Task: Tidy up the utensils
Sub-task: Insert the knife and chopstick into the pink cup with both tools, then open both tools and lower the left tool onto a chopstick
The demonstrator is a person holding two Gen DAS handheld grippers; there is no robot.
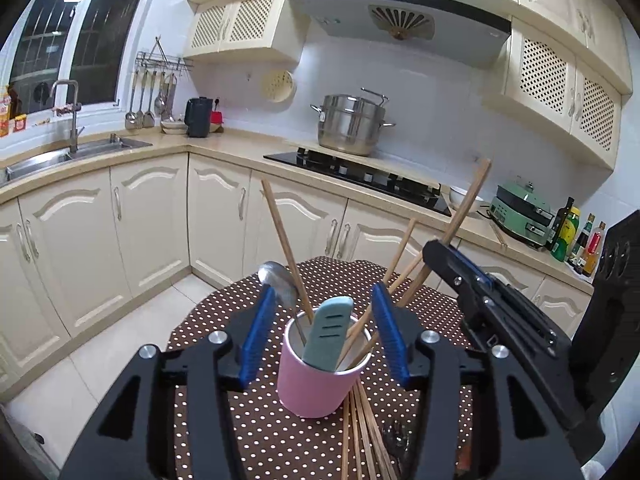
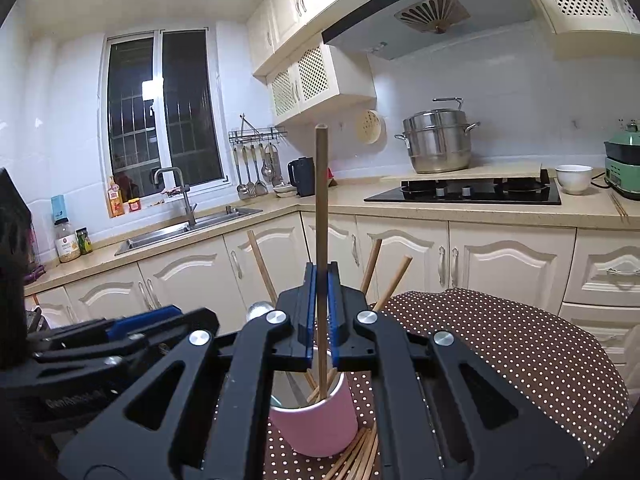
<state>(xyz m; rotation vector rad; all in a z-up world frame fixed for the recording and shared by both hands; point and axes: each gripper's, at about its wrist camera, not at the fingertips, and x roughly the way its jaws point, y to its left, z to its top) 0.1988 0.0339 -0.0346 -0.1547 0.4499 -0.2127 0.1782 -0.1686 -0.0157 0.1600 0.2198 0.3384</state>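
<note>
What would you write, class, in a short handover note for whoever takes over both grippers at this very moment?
Right gripper: shut on one chopstick, its lower end inside the pink cup.
Left gripper: open, straddling the cup, not touching it.
Done: cup holds several chopsticks, a metal spoon and a teal-handled utensil.
Left: release this chopstick; load the loose chopsticks lying on the dotted tablecloth beside the cup.

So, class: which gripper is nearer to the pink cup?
Left. The left gripper is open with its fingers flanking the pink cup at rim height. The right gripper sits above the cup, shut on a chopstick whose lower end dips inside.
</note>
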